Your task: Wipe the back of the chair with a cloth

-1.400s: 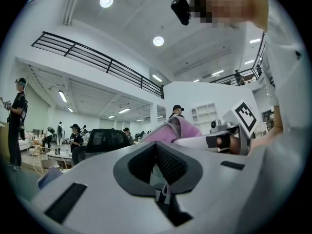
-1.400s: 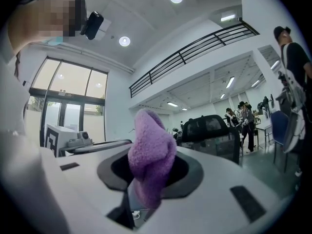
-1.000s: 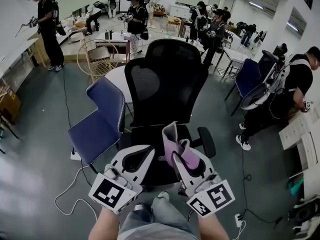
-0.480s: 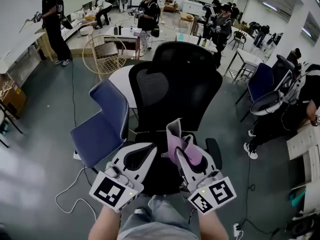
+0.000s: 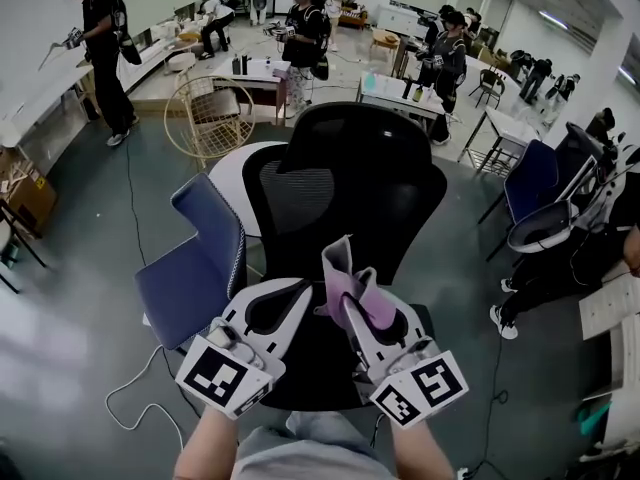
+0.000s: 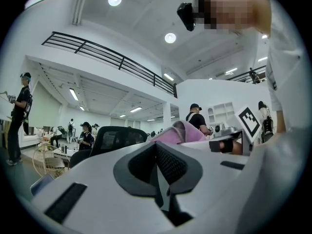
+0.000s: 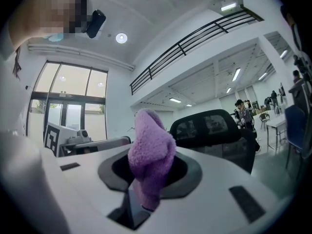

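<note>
- The right gripper (image 7: 146,191) is clamping a purple cloth (image 7: 148,152), which is sticking up out of its jaws.
- The left gripper (image 6: 158,177) is sitting just to its left, jaws pressed together on nothing.
- Both are hovering on the near side of the black chair (image 5: 345,183), whose backrest is standing just beyond them.

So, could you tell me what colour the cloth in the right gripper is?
Purple cloth, clearest in the right gripper view.
</note>
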Tool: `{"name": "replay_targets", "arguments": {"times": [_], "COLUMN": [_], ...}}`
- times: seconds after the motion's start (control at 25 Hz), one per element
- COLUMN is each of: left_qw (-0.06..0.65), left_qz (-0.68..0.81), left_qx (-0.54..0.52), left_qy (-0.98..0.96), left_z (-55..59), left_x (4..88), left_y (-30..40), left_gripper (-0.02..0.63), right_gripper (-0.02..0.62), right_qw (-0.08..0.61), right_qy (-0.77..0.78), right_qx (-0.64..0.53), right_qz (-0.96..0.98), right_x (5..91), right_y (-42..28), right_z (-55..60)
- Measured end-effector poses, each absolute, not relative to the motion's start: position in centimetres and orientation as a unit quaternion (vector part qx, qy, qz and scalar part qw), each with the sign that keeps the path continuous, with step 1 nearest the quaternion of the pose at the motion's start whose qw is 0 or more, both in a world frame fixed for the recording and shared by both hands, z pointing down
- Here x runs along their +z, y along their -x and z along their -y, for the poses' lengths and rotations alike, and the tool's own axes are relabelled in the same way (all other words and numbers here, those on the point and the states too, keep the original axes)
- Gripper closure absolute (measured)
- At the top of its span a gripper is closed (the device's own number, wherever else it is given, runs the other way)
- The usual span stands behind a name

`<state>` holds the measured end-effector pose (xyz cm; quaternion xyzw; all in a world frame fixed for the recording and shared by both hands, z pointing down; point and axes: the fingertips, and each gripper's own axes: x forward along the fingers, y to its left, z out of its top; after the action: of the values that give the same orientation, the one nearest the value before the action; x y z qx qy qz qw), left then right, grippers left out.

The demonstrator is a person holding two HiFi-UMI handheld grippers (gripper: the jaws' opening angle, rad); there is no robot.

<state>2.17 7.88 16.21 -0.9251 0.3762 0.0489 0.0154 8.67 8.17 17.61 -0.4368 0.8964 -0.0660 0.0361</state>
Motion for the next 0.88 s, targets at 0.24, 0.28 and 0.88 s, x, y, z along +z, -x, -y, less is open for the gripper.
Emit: {"name": "replay_targets", "arguments": {"times": [0.24,0.28,0.88], "left_qw": [0.017,0.016,0.011], "left_qz": [-0.375,-0.375,-0.376], "left_qx": [0.049,0.046,0.036], "left_qy": [0.926,0.926,0.926], "left_z": [-6.5,-6.4,-3.9], "left_x": [15.6,15.7,16.4], "left_y": [-3.8,-4.1,-3.3], "left_gripper": [0.595,0.595,0.595], "right_gripper": [0.485,0.485,0.485], "right_qw": [0.039,0.040,0.041], "right_qy": [0.428,0.428,0.445], "right_qx": [-0.076,-0.076,-0.093], "right_qz": [-0.900,-0.900,-0.890], "right_x": [17.4,17.4,18.5], "right_y": [-9.6,-9.8,-10.0], "right_z": [-6.5,-6.2,-3.3]}}
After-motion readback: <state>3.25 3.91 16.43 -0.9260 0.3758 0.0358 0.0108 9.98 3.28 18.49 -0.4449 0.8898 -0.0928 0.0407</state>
